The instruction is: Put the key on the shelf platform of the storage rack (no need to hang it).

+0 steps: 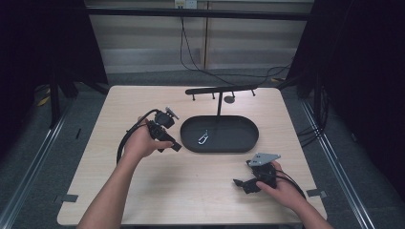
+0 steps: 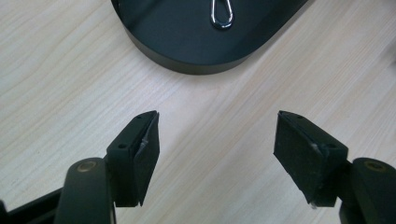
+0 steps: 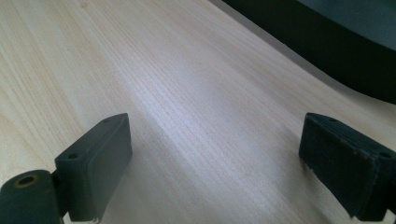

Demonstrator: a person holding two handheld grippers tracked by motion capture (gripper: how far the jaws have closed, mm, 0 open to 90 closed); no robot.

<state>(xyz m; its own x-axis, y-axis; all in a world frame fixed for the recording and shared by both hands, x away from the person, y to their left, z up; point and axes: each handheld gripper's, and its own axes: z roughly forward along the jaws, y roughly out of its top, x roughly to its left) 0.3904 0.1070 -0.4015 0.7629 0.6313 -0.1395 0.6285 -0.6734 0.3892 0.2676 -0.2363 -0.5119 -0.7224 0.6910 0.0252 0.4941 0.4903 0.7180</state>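
Note:
A black oval tray [image 1: 239, 143] lies mid-table with a small silver carabiner [image 1: 203, 138] inside it. Behind the tray rises a black stand [image 1: 220, 90] whose crossbar carries short pegs. My left gripper [image 1: 171, 144] hovers just left of the tray, open and empty; in its own view the tray's rim [image 2: 187, 63] and the carabiner [image 2: 221, 16] lie just beyond the spread jaws [image 2: 217, 156]. My right gripper [image 1: 241, 185] rests low near the table's front right, open, with bare wood between its jaws [image 3: 215, 163] and the tray's wall [image 3: 327, 46] farther off.
The light wooden table [image 1: 143, 191] has bare wood across its front and left. Dark curtains flank both sides, and cables hang down the back wall [image 1: 186, 43]. Metal rails [image 1: 38, 152] run along the floor either side.

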